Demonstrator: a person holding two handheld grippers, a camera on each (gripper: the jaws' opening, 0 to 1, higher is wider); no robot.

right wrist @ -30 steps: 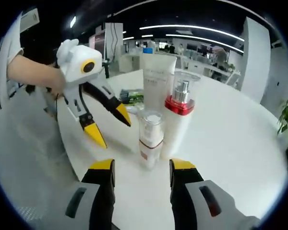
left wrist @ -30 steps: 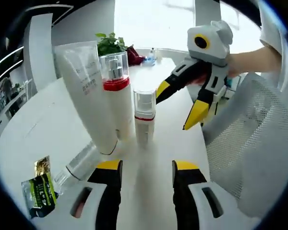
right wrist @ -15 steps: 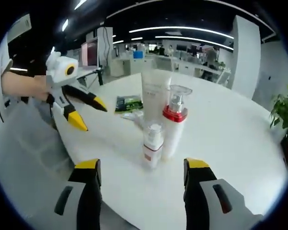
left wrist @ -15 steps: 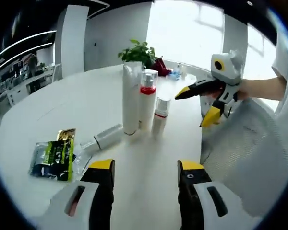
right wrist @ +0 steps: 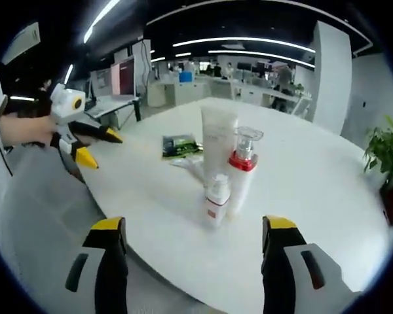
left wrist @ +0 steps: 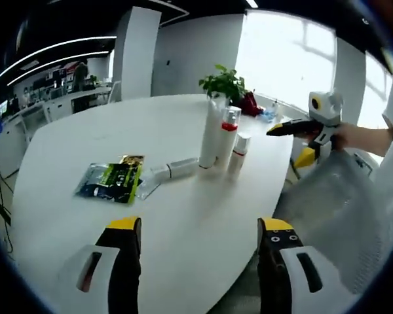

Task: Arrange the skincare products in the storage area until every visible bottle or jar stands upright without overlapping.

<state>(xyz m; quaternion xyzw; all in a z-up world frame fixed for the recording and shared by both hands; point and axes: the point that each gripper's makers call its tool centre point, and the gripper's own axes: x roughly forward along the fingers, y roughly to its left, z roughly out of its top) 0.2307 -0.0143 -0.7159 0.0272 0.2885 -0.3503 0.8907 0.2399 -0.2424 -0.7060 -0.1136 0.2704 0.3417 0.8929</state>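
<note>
White tabletop (left wrist: 85, 144) curves through an open office, with desks and strip lights far back and a bright window on the other side. In the left gripper view, three skincare products stand upright in a tight cluster at the middle of the tabletop: a tall white tube (left wrist: 211, 134), a pump bottle with a red collar (left wrist: 226, 137) just beside it, and a small bottle (left wrist: 238, 152) at the right end near the edge. A clear bottle (left wrist: 173, 170) lies on its side just left of the tube, and a green packet (left wrist: 111, 182) lies flat further left. A potted plant (left wrist: 224, 83) sits at the far end.

The left gripper (left wrist: 200, 235) hangs low over the near tabletop, jaws spread wide, holding nothing. The right gripper (left wrist: 295, 140) comes in from the right, off the tabletop's edge, held in a hand (left wrist: 354, 137), jaws parted and empty.

From the right gripper view the small bottle (right wrist: 215, 199) stands nearest, the pump bottle (right wrist: 241, 170) touching or just beside it, the tube (right wrist: 218, 144) behind. The left gripper (right wrist: 98, 145) shows at far left, well apart.
</note>
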